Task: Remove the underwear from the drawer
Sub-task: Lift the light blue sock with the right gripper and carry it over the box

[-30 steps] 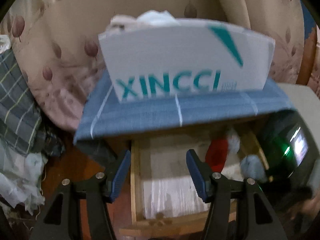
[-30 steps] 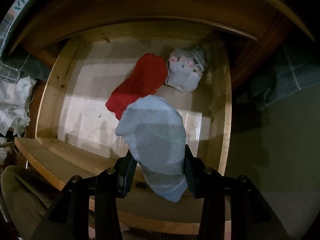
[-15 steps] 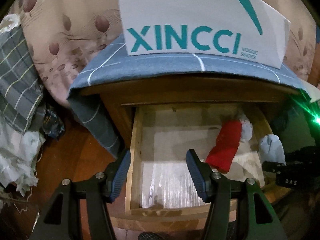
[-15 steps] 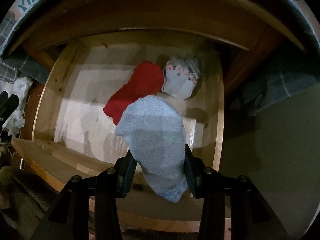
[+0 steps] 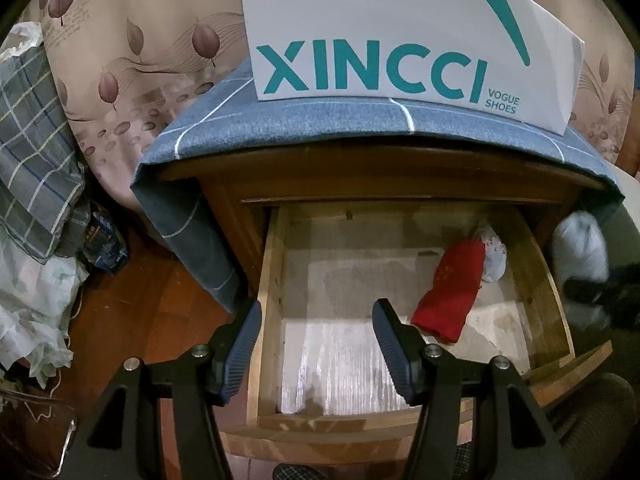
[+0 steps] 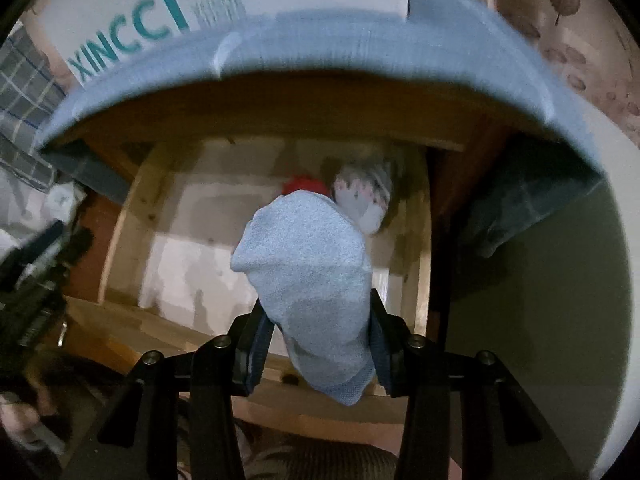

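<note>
Right wrist view: right gripper point(image 6: 316, 334) clamped on the folded light-blue knit underwear point(image 6: 308, 276), same grip as 0.5 s ago, but the piece now sits higher vs the open wooden drawer point(image 6: 120, 236) — view has tilted up, so the blue cloth w/ white lines point(image 6: 360, 40) on the nightstand top & the white XINCCI shoebox point(image 6: 120, 20) fill the upper frame; frame is motion-blurred. Red folded underwear point(image 6: 304, 185) now mostly hidden behind the blue piece; white floral-print underwear point(image 6: 366, 200) just beside it at the drawer's back right. Left wrist view: left gripper point(image 5: 318, 346) w/ jaws wide apart, holding nothing, over the drawer's front-left part, about as before. Blue piece point(image 5: 580, 248) now outside the drawer's right wall point(image 5: 548, 276), blurred; 0.5 s ago it was nearer the rim. Red & white pieces unmoved inside, touching.
</note>
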Motion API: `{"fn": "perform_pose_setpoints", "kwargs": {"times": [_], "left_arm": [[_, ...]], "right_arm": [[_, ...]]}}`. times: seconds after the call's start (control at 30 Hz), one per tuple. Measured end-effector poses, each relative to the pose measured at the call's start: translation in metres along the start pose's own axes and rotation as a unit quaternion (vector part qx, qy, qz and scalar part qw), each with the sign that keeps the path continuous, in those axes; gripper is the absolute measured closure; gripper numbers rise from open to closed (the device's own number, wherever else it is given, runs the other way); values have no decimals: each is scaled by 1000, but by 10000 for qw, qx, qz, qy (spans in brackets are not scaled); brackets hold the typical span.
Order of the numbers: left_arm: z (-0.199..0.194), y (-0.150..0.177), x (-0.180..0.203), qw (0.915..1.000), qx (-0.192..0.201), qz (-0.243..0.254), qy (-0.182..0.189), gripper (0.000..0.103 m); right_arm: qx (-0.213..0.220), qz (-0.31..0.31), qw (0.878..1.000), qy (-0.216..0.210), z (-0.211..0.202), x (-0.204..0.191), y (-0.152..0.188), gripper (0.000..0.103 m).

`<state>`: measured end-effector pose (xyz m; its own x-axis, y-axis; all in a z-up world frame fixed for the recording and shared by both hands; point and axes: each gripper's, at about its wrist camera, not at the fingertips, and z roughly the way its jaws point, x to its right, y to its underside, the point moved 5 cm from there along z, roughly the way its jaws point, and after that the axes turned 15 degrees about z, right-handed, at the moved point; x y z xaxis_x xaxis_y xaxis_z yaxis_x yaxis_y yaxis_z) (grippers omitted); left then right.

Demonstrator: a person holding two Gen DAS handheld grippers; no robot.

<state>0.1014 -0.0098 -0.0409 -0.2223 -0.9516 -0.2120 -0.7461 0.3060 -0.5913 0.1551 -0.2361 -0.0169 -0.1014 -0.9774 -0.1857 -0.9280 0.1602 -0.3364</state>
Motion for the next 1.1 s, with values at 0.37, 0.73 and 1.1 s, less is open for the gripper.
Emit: {"fn": "perform_pose_setpoints", "kwargs": {"times": [0.37, 0.73, 1.1], "left_arm": [[2, 0, 0, 10000, -18, 8, 3, 44], [1, 1, 0, 10000, -32, -50, 30, 44], [2, 2, -3, 9999, -64, -110, 65, 44]], "right_arm": [[835, -52, 9954, -475, -109, -14, -47, 62], [1484, -438, 9860, -618, -189, -58, -113, 62], [1454, -481, 9867, -554, -158, -104, -188, 62]]}}
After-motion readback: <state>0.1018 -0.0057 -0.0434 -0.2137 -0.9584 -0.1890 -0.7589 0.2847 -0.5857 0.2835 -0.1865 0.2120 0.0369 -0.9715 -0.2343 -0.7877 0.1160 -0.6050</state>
